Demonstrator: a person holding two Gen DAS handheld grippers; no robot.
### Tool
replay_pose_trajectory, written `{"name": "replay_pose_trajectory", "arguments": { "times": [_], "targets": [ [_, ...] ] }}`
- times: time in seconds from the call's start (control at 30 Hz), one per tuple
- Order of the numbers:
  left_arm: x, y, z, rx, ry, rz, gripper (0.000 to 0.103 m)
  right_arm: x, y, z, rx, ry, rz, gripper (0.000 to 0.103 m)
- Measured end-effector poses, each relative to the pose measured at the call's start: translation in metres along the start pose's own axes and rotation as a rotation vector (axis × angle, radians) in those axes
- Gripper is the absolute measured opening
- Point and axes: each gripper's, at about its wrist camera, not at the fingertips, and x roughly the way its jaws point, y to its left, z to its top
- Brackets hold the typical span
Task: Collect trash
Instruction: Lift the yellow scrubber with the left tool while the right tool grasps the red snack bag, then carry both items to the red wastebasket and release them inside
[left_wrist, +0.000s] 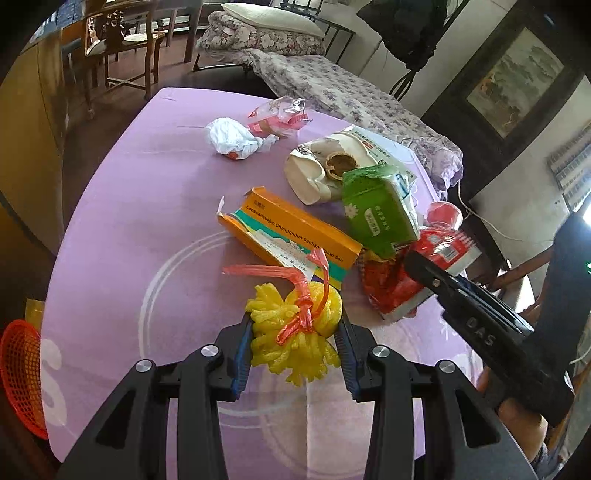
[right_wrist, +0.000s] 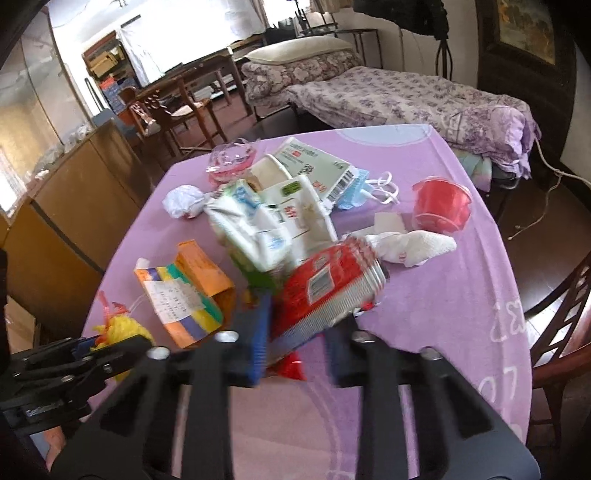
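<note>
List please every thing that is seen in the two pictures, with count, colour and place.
table: one, purple cloth, under all the trash
yellow net: one, yellow with red tie, near edge, between the left gripper's pads
orange box: one, orange, open, behind the net
green pack: one, green, leaning right of the box
red wrapper: one, red and silver, between the right gripper's pads
white wad: one, white, far left
clear bag: one, clear and pink, behind the wad
red cup: one, red, far right
mask: one, blue, by a printed sheet
basket: one, orange-red, off the table's left edge
left gripper: black, shut on the net
right gripper: black, on the wrapper
</note>
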Motion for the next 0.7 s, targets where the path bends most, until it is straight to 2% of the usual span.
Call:
{"name": "replay_pose_trajectory", "arguments": {
  "times": [0.07,0.23,0.43,0.57,0.7],
  "targets": [
    [-0.001,0.000,-0.001,0.001,0.000,0.004,0.040,-0.008,-0.002,-0.004,0.012,-0.016,0.005,0.009],
    [-0.002,0.000,-0.001,0.005,-0.006,0.015,0.040,-0.032,-0.008,-0.013,0.055,-0.047,0.045,0.003],
    [-0.005,0.002,0.000,0.002,-0.018,0.010,0.040,-0.059,0.009,-0.024,-0.015,-0.088,0.030,0.002],
    [-0.008,0.003,0.000,0.004,-0.027,0.003,0.040,-0.061,0.016,-0.042,-0.048,-0.032,0.020,0.002],
    [-0.010,0.001,0.000,0.012,-0.036,-0.002,0.040,-0.055,0.008,-0.054,-0.022,0.025,0.000,0.002]
  ]
}}
